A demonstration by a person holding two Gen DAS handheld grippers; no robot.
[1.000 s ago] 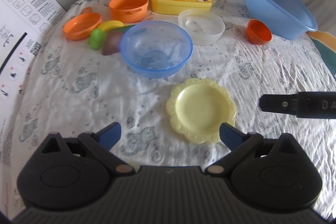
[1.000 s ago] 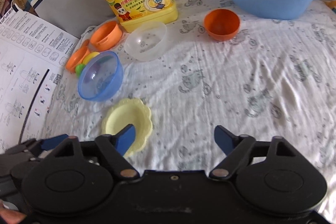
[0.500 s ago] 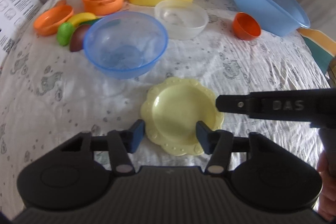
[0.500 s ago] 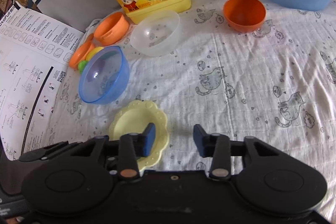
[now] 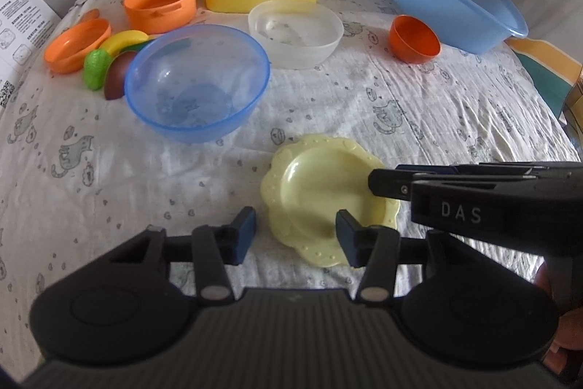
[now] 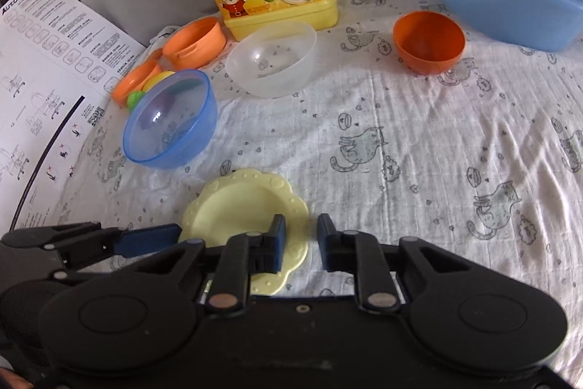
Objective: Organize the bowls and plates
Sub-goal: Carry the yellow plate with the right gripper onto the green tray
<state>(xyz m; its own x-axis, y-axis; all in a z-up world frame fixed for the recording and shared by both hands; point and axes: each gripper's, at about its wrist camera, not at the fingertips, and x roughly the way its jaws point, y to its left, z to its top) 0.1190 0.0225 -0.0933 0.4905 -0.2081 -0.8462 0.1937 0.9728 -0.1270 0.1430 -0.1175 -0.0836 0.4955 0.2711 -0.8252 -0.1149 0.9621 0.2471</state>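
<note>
Around the yellow plate [image 6: 233, 206] rim (both sides) part-open jaws straddle.

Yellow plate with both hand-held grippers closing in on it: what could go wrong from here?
1. The yellow plate lies flat on the wrinkled cloth; the right hand-held gripper straddles its right rim and might pinch fabric too.
2. The left hand-held gripper crowds the same plate, so the two could collide.
</note>
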